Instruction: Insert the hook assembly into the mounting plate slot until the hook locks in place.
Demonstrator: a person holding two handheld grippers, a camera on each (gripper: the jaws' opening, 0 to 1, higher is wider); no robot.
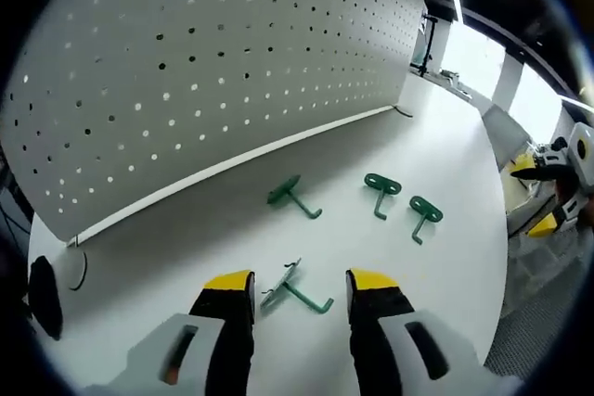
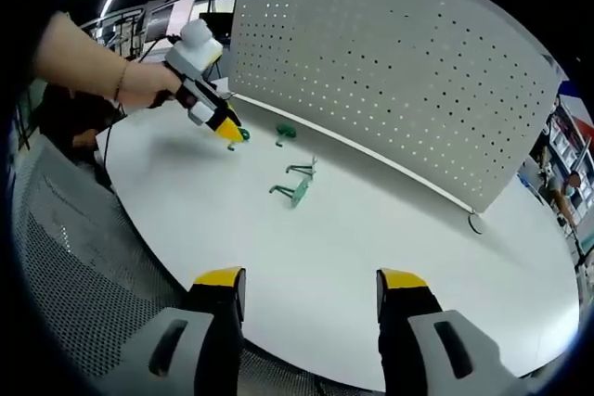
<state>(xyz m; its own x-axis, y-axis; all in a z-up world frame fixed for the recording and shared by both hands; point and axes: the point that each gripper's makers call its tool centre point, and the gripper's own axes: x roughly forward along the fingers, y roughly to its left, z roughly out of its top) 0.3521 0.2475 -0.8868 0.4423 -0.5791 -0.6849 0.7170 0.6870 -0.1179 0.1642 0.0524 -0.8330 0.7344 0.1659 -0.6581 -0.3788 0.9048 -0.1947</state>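
- Between the spread jaws of the left gripper (image 1: 301,280): nothing pinched yet, one green hook (image 1: 299,296) flat on the white table (image 1: 186,257), bracketed by both yellow tips and seemingly clear of each.
- Just beyond, toward the board: three more green hooks (image 1: 380,190) loose on the table, well apart from one another.
- Behind them: white perforated mounting plate (image 1: 213,62) upright along the table's far side, no hook seated in it.
- Off at the table's near edge: right gripper (image 2: 311,276) parted too, empty, hovering well away from the hooks; from there, the left gripper seen held by a hand (image 2: 139,81) with its tip by the same hook.
- Likely step: reach and grasp, insertion not begun.
- Next, by my reading: close on the hook's shank squarely, lift without rolling it, turn its back prongs toward the holes, press until seated.
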